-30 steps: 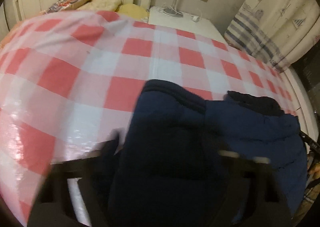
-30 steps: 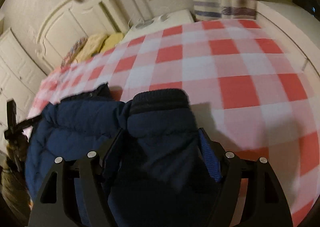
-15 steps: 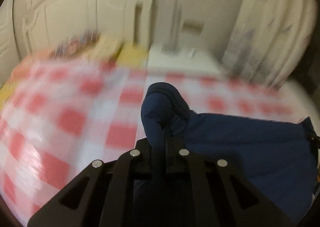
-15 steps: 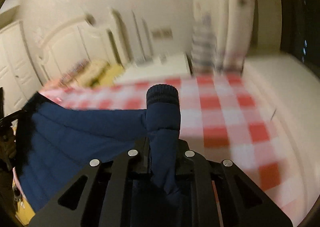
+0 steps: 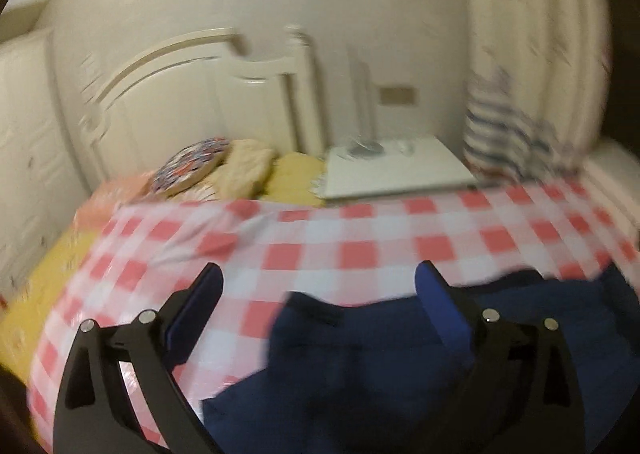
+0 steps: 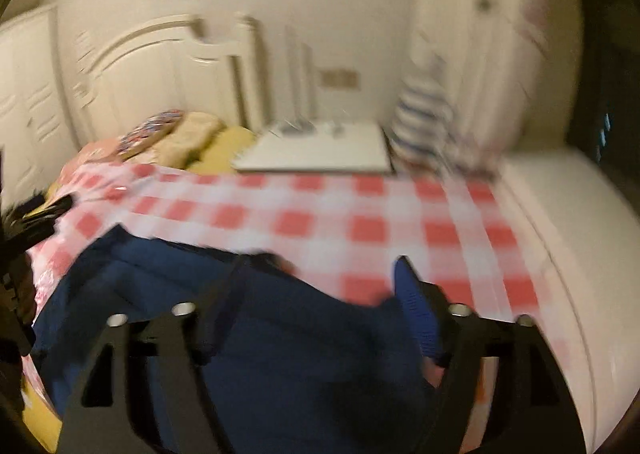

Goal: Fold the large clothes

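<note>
Checked bedspread under navy jacket

Navy blue jacket, red and white checked cover, black claw with blue pads, cream headboard, yellow pillow, blue-striped pale curtain, white nightstand

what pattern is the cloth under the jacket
Red and white checks on the cloth beneath the navy jacket; the left wrist view shows it best.
</note>
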